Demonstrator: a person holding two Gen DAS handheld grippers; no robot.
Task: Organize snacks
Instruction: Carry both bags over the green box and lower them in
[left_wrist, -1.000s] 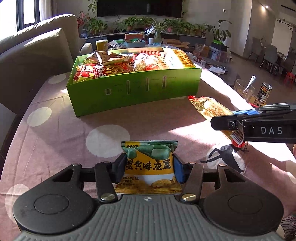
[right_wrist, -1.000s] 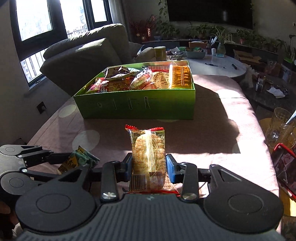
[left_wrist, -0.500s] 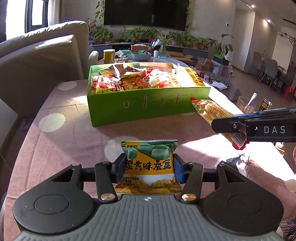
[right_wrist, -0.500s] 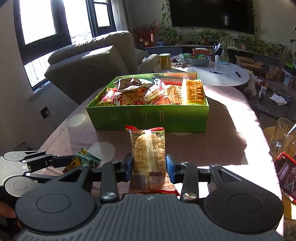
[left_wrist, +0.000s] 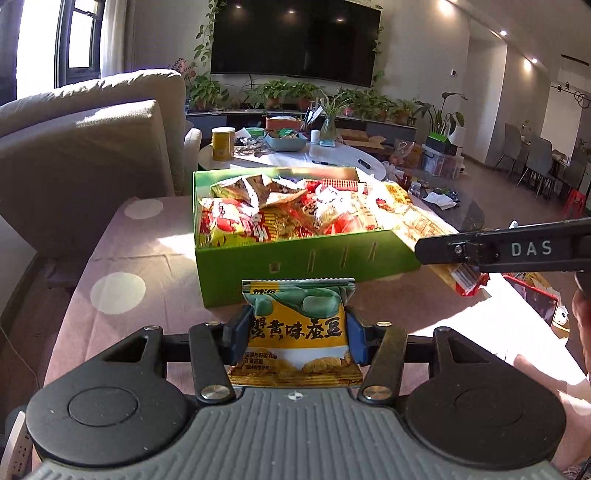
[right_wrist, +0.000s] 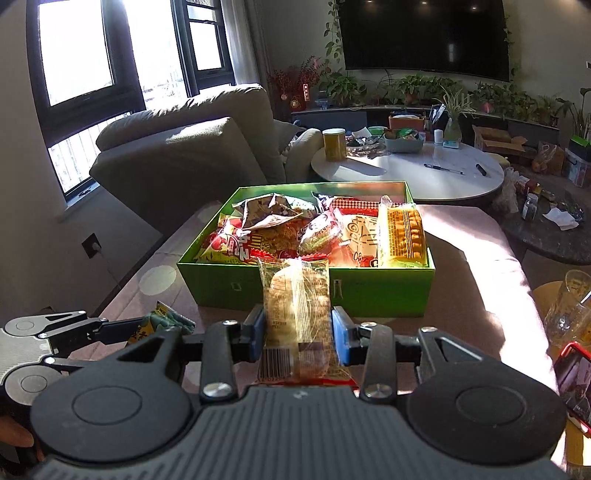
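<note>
Step in hand: carry to the box. Both grippers loaded and raised over the pink dotted tablecloth (left_wrist: 122, 258), short of the green box (left_wrist: 295, 258), which sits ahead, already heaped with packets.

Left gripper (left_wrist: 295, 334): jaws closed in on the sides of a yellow-and-green bean snack packet (left_wrist: 295, 325). Packet stands upright, printed face to the camera, sealed top edge up, long axis roughly vertical, top leaning toward the box.

Right gripper (right_wrist: 298, 338): jaws set wider, pads pressed on both long edges of a clear-wrapped pastry packet (right_wrist: 295, 314). Long axis runs up and away along the fingers, red crimped end uppermost, barcode end toward the camera.

In the left view the right gripper's arm crosses at the right, level with the box's near right corner; its packet hangs below.

Next move, as judged: bring each packet on over the near wall, find a gap in the pile, then release. The box looks nearly full, so packets may need laying flat on top; risk of sliding off.
</note>
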